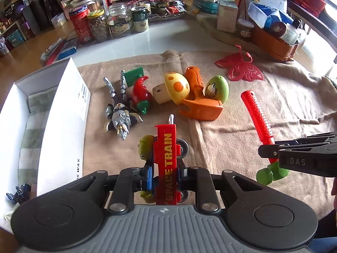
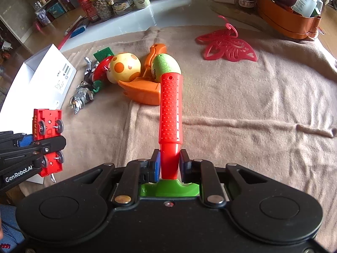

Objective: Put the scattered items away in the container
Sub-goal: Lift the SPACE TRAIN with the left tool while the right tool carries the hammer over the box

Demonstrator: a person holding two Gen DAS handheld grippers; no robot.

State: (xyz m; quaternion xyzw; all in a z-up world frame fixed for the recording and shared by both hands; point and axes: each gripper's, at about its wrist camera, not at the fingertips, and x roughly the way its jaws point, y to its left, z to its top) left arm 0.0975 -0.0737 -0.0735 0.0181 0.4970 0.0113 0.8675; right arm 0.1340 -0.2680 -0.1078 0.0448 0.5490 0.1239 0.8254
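Note:
My left gripper is shut on a red "SPACE TRAIN" toy car, held above the beige cloth; it also shows in the right wrist view. My right gripper is shut on a red toy hammer with a green head; it also shows in the left wrist view. The white box stands open at the left. On the cloth lie a silver robot figure, a red chili toy, a yellow mushroom toy, an orange toy and a green egg.
A red butterfly cutout lies at the far right of the cloth. Jars and tins stand behind on the table. An orange basket of bottles stands at the back right. A small dark figure lies in the box.

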